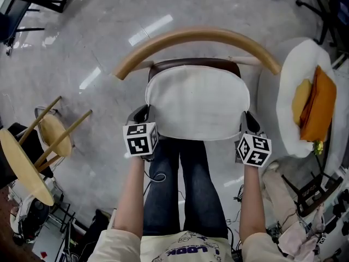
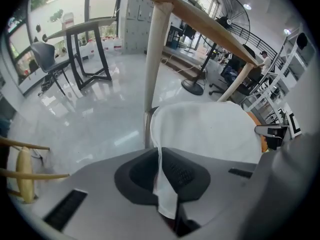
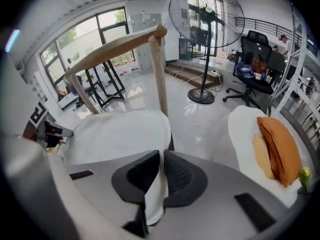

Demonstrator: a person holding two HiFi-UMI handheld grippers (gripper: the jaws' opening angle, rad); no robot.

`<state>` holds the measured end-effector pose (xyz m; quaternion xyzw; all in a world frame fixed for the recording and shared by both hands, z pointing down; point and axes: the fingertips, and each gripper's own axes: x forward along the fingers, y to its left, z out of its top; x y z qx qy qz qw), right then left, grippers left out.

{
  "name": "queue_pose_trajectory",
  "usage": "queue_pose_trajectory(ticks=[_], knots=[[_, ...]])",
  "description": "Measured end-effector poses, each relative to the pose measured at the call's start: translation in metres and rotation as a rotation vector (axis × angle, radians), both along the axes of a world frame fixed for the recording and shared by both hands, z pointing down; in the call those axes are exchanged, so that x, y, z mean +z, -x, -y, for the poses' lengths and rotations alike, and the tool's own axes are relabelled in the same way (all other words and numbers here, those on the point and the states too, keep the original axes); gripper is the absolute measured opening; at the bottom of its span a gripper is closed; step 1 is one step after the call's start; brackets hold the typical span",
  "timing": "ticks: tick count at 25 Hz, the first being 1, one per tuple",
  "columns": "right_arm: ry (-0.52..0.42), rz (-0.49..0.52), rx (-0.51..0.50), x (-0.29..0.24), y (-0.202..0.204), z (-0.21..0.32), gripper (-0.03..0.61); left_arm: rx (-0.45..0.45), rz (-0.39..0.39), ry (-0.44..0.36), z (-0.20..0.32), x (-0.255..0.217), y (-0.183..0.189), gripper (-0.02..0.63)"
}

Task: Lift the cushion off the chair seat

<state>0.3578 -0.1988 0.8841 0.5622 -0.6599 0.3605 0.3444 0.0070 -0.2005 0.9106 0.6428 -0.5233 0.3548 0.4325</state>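
Note:
A white cushion (image 1: 197, 103) lies over the dark brown seat (image 1: 193, 63) of a chair with a curved wooden backrest (image 1: 196, 39). My left gripper (image 1: 146, 115) is shut on the cushion's near left edge, and a fold of white fabric (image 2: 162, 184) is pinched between its dark pads. My right gripper (image 1: 248, 121) is shut on the near right edge in the same way, with the cloth (image 3: 156, 194) squeezed between its pads. The cushion (image 2: 210, 131) spreads away from both grippers toward the backrest. Only a strip of seat shows past its far edge.
A white round seat (image 1: 289, 91) with orange and yellow cloths (image 1: 315, 100) stands close on the right. An overturned wooden stool (image 1: 32, 146) lies at the left. The person's legs (image 1: 182, 184) are right below the chair. A standing fan (image 3: 205, 19) and office chairs stand farther off.

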Motion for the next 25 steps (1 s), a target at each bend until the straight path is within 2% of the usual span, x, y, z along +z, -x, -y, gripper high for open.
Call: queue_pose_trajectory(ticks=[12,25], knots=[[-0.156,0.005,-0.013,-0.133,0.011,-0.008,0.044,-0.056,-0.021,-0.119,-0.027,-0.126,0.009,0.036],[-0.366,0.009,0.034,-0.327,0.036,-0.06,0.043,-0.029,-0.025,-0.316,-0.064,-0.32,0.036,0.035]])
